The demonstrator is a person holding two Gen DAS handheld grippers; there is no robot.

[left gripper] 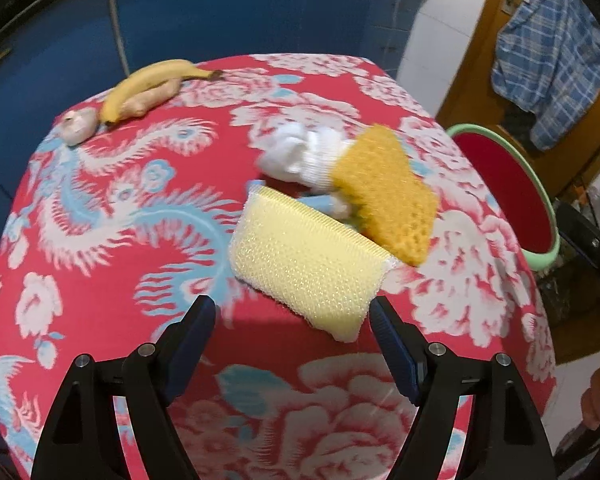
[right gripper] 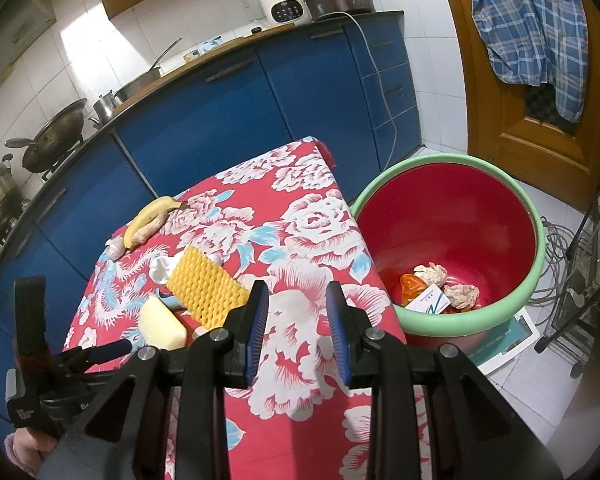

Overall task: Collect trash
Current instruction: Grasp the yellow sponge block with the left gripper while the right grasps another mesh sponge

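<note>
From the left wrist, the left gripper stands released, jaws wide with nothing between them. The pale yellow sponge lies on the red floral tablecloth just ahead of its tips, the orange sponge beyond that.

From the right wrist, the right gripper hangs part open and empty over the cloth. The red bin, holding crumpled paper, sits ahead to its right.

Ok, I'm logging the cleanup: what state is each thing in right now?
left gripper: open, empty.
right gripper: part open, empty.
pale yellow sponge: lying on the table, ungripped.
orange sponge: lying tilted on the white foam net.
bin: upright, trash inside.
banana: unpeeled.
</note>
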